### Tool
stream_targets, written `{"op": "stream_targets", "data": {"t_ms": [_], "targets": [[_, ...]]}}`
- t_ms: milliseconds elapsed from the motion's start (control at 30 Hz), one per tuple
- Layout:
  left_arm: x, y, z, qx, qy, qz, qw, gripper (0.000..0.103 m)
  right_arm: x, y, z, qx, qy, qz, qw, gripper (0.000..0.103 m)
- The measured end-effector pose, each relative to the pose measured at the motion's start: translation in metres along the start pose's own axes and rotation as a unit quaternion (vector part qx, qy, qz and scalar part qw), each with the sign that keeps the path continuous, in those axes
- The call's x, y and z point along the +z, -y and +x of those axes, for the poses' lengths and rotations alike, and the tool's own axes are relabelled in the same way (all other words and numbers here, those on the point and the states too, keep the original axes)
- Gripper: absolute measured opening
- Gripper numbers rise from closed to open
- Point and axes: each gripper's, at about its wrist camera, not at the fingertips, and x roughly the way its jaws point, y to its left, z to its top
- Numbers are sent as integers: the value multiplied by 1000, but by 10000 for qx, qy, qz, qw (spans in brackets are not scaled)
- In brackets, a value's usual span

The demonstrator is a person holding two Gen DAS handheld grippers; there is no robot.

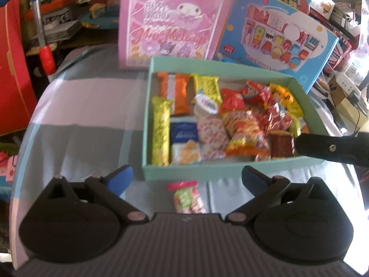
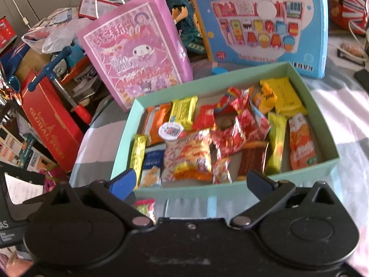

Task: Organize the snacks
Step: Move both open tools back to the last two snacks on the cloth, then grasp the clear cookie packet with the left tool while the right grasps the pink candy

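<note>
We're looking down at a mint-green box (image 1: 233, 166) on a grey and white checked cloth (image 1: 87, 124), and it's packed with snacks. Far left corner: an orange bar (image 1: 175, 94) beside a yellow wafer pack (image 1: 206, 87). Along the left wall, a long yellow bar (image 1: 160, 130), and next to it a blue and white cracker pack (image 1: 184, 143). Middle of the box, a small cup with a printed lid (image 1: 206, 106), a pink patterned pouch (image 1: 211, 138) and an orange noodle-style bag (image 1: 246, 136). Red foil packets (image 1: 272, 113) pile up towards the right, with a brown bar (image 1: 281, 144) at the near wall.

Outside the box, just near of its front wall, one small candy packet with a pink top (image 1: 188, 196) lies on the cloth, between our left gripper (image 1: 186, 180) fingers, which are spread wide and grasp nothing. The right gripper (image 2: 191, 182) is spread wide too, empty, hovering at the near wall; its black body cuts into the left view from the right.

Behind the box stand a pink gift bag (image 2: 138, 55) and a blue toy box (image 2: 265, 25). Labels are too blurred to read, and the candy packet is half hidden in the right view.
</note>
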Motion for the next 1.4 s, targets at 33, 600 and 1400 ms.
{"op": "stream_targets", "data": {"t_ms": [33,600,1400], "targets": [[-5,-5,-1,30,-27,-5,10000,103,-4,1,1,19,-28,16,10000,103],[-78,-52,15,427,-706,-431,9957,103,-56,4,35,66,-794,237,9965,103],[-84,-64,16,220,-402,-317,9984,52,-50,-71,92,255,-1103,-771,9906,60]]}}
